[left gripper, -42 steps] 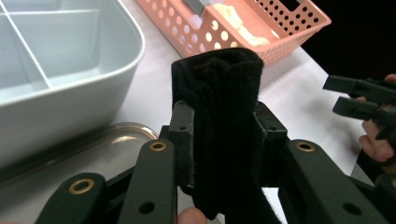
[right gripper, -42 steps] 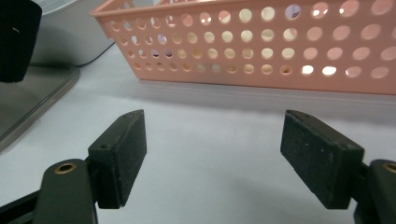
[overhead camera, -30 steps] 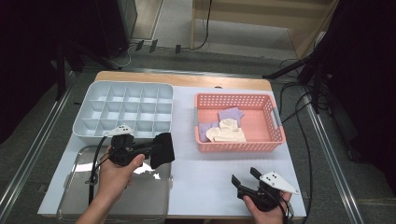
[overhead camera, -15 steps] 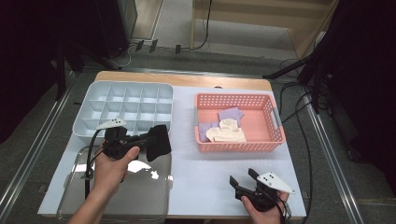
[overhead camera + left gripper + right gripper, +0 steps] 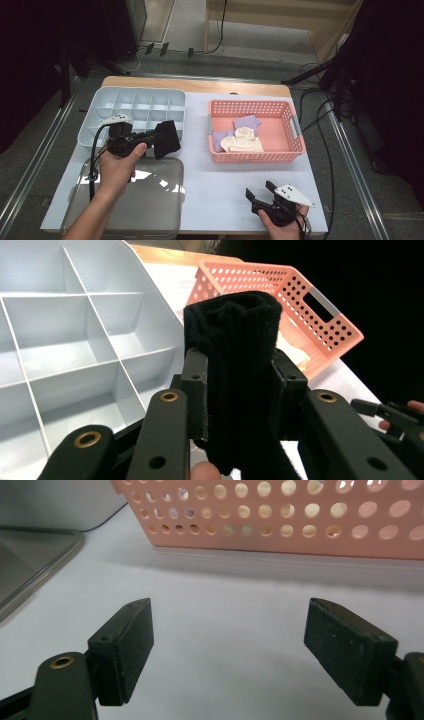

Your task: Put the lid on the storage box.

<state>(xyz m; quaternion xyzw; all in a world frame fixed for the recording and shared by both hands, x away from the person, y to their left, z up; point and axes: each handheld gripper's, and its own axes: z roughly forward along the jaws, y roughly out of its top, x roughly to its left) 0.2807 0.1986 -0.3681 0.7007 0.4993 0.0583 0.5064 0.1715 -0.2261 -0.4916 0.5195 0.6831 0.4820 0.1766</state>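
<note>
Carrying a rolled black sock (image 5: 231, 375) clamped between the left gripper (image 5: 159, 140) jaws, now lifted off the clear lid (image 5: 150, 200) toward the compartment tray (image 5: 131, 102) just ahead. Waiting near the pink basket (image 5: 255, 157), right gripper (image 5: 260, 192) spread wide, holding nothing. Likely next: dropping into a cell.

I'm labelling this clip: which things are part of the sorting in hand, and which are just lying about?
In the job:
- black sock, clamped in left gripper
- white divided tray
- pink basket

Lying about:
- clear lid
- right gripper, fingers open
- floor cables
</note>
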